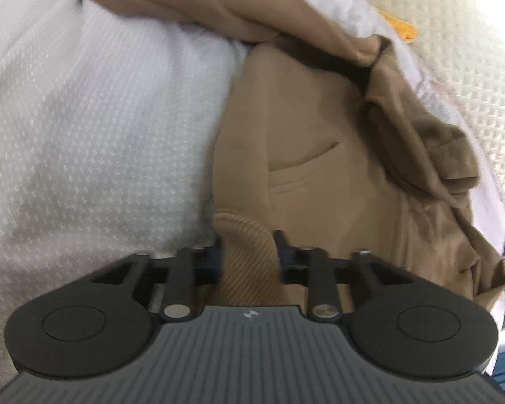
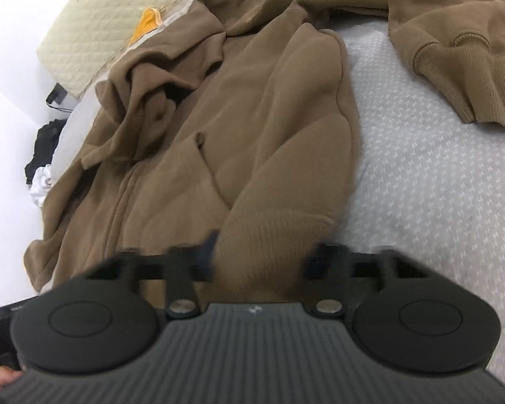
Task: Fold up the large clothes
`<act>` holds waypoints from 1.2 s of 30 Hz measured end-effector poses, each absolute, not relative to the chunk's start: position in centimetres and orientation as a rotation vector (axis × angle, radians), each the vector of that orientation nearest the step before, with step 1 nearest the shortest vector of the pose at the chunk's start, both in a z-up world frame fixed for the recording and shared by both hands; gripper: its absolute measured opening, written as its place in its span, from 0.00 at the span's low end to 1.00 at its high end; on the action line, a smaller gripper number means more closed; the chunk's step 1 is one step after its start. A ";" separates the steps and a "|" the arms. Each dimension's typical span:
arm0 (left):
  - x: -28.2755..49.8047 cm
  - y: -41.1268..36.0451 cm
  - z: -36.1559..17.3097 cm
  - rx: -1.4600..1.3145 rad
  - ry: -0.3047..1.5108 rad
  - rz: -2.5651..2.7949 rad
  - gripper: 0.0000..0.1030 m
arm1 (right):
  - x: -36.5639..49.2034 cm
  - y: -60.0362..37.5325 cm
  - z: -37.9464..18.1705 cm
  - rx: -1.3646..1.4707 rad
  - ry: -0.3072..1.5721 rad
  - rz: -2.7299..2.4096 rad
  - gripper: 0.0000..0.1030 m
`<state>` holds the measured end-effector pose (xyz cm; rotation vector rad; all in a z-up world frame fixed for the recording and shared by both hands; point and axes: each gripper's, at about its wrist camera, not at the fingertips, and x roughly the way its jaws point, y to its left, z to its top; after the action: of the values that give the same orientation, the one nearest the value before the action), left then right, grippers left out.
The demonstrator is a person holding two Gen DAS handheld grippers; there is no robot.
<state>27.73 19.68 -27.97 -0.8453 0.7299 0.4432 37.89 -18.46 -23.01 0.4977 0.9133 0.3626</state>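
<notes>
A brown hoodie (image 1: pixel 306 155) lies spread on a pale patterned bed cover (image 1: pixel 101 118), with its pocket slit facing up. My left gripper (image 1: pixel 249 242) is shut on the ribbed hem at one bottom corner, and the fabric bunches between the fingers. In the right wrist view the same hoodie (image 2: pixel 219 134) stretches away from me with its hood crumpled at the far left. One sleeve with a ribbed cuff (image 2: pixel 471 77) lies off to the upper right. My right gripper (image 2: pixel 264 250) is shut on the ribbed hem at the other bottom corner, and its fingers look blurred.
A cream quilted pad (image 2: pixel 118 10) lies past the hood, with an orange item (image 2: pixel 148 23) at its edge. Dark and white clothes (image 2: pixel 43 148) lie heaped beside the bed on the left. The bed cover (image 2: pixel 437 185) spreads bare to the right. A hand (image 2: pixel 0 378) shows at the bottom left.
</notes>
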 end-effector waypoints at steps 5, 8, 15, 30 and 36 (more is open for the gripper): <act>25.7 19.6 -25.8 -0.853 0.650 0.394 0.13 | 35.6 -18.8 -20.4 0.472 0.863 0.344 0.13; 25.2 19.6 -24.0 -0.840 0.628 0.365 0.12 | 34.0 -19.5 -17.8 0.450 0.822 0.358 0.12; 21.1 20.6 -20.1 -0.847 0.640 0.310 0.12 | 29.6 -19.7 -13.4 0.368 0.804 0.392 0.12; 17.3 20.4 -18.3 -0.744 0.899 0.254 0.56 | 25.2 -20.3 -14.5 0.385 1.052 0.346 0.20; 14.3 19.2 -16.3 -0.689 0.834 0.226 0.61 | 24.7 -21.9 -12.3 0.404 1.067 0.325 0.56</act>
<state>14.35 19.15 -16.27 -0.6893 0.8338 0.2260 24.67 -21.85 -12.32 0.4039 1.0669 0.3245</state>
